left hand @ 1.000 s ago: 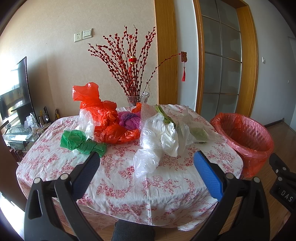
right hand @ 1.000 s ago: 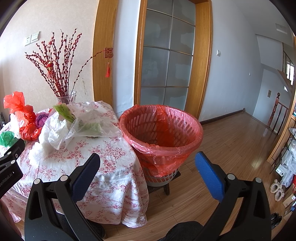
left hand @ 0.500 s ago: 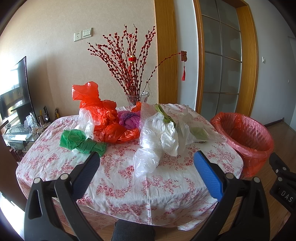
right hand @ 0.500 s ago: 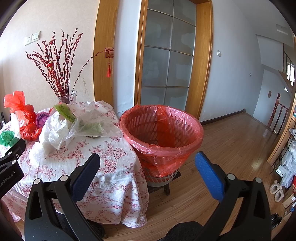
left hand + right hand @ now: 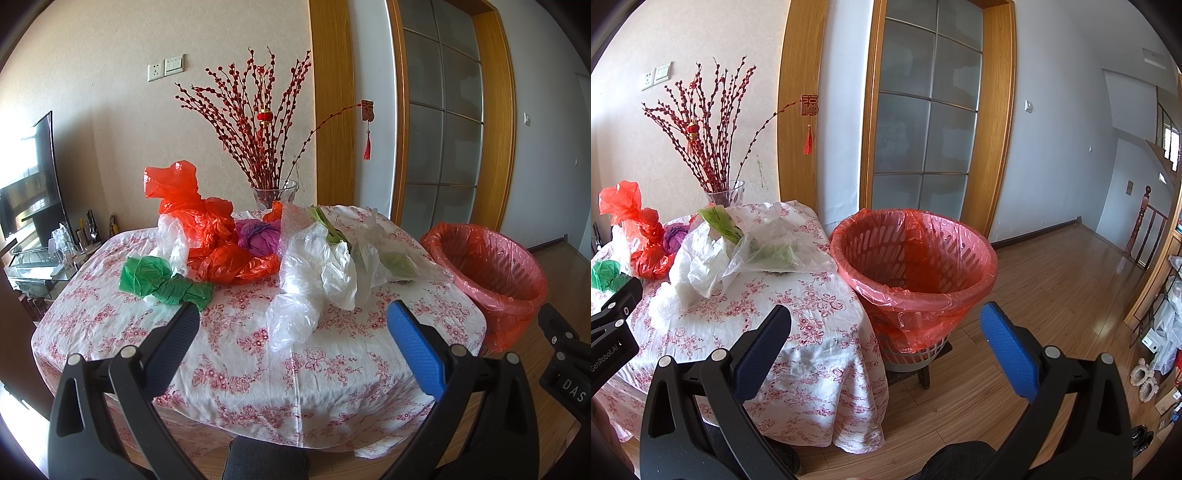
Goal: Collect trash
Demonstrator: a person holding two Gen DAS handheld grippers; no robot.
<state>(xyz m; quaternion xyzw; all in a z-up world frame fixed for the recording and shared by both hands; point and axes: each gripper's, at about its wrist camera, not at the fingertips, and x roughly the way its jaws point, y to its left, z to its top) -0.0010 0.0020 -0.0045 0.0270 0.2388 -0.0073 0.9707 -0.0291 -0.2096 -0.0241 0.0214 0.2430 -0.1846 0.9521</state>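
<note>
Crumpled plastic bags lie on a table with a floral cloth (image 5: 258,354): a green one (image 5: 162,282), a red one (image 5: 207,236), a purple one (image 5: 258,240) and clear white ones (image 5: 317,273). A trash basket lined with a red bag (image 5: 916,273) stands on a low stool to the right of the table; it also shows in the left wrist view (image 5: 487,269). My left gripper (image 5: 291,328) is open and empty, held before the table's front edge. My right gripper (image 5: 886,328) is open and empty, in front of the basket.
A glass vase of red berry branches (image 5: 275,192) stands at the back of the table. A TV (image 5: 29,184) and glass stand are at the left. A glass door (image 5: 923,122) is behind the basket. Wooden floor (image 5: 1052,288) stretches to the right.
</note>
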